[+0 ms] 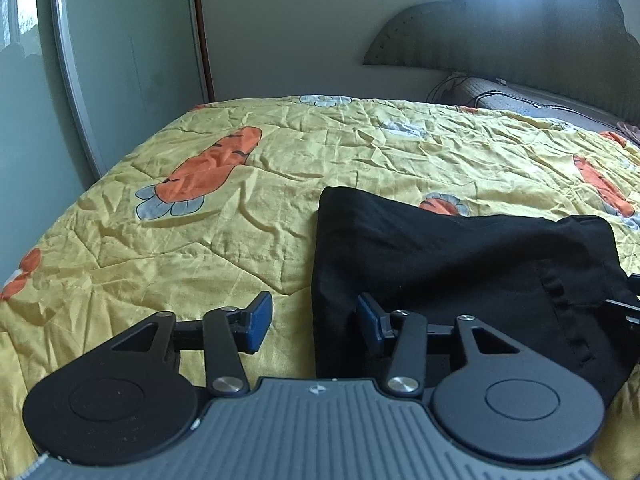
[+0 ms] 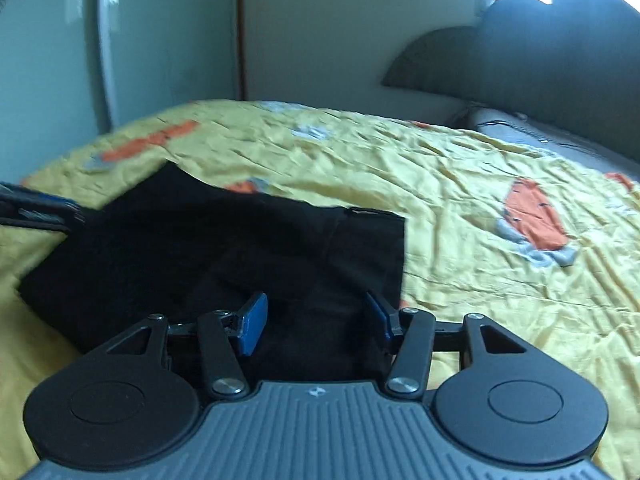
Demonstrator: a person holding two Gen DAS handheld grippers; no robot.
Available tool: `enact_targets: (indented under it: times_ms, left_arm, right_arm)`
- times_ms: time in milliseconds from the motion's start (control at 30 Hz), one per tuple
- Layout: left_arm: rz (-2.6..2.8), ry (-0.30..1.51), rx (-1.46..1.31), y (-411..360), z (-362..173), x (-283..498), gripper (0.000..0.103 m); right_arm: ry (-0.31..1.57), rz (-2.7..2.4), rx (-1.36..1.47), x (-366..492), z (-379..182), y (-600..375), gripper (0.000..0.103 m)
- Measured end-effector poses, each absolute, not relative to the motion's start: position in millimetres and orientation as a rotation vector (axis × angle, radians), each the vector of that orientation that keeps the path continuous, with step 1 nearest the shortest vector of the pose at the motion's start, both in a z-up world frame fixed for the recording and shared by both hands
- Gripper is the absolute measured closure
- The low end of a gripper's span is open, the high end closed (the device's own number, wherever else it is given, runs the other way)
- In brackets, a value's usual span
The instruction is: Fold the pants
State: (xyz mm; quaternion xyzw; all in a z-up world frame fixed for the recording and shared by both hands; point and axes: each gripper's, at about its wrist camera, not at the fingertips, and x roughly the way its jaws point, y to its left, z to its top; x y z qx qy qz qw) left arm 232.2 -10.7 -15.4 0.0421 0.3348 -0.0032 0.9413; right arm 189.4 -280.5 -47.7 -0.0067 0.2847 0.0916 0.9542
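From my left claw (image 1: 314, 322), fingers apart and gripping nothing, the black pants (image 1: 452, 264) lie folded on the yellow bedspread (image 1: 168, 240), their left edge just inside my right finger, the bundle stretching off rightward. From my right claw (image 2: 314, 318), also apart and empty, the pants (image 2: 208, 252) sit directly beneath, running leftward; this hand is nearer.

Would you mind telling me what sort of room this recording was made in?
Most likely a bedroom: black pants lie on a bed's yellow carrot-print quilt, with a padded headboard behind.
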Motion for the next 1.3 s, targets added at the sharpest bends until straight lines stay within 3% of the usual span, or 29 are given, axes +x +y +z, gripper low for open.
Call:
enact_targets:
  times_ms: [267, 433, 733, 867, 933, 1000, 1067, 1300]
  left_arm:
    - [0.019, 0.678, 0.093, -8, -10, 224, 0.049]
    - [0.021, 0.685, 0.084, -6, -7, 216, 0.049]
    - [0.013, 0.714, 0.046, -4, -5, 198, 0.045]
    - [0.001, 0.736, 0.038, -4, -7, 182, 0.040]
    - [0.002, 0.737, 0.038, -3, -6, 173, 0.036]
    - [-0.008, 0.737, 0.023, 0, -6, 165, 0.035]
    - [-0.019, 0.748, 0.012, 2, -6, 160, 0.034]
    - [-0.050, 0.776, -0.001, 7, -7, 137, 0.031]
  right_arm:
    - [0.466, 0.175, -0.085, 163, -36, -267, 0.044]
    - [0.554, 0.178, -0.122, 175, -50, -263, 0.044]
    - [0.547, 0.182, -0.113, 153, -48, -257, 0.042]
    - [0.560, 0.129, -0.024, 145, -45, -262, 0.037]
    - [0.546, 0.145, 0.048, 130, -38, -263, 0.027]
    - [0.531, 0.177, 0.115, 113, -34, -263, 0.010]
    - [0.530, 0.189, 0.151, 98, -31, -260, 0.005]
    - [0.622, 0.127, 0.196, 67, -18, -242, 0.005]
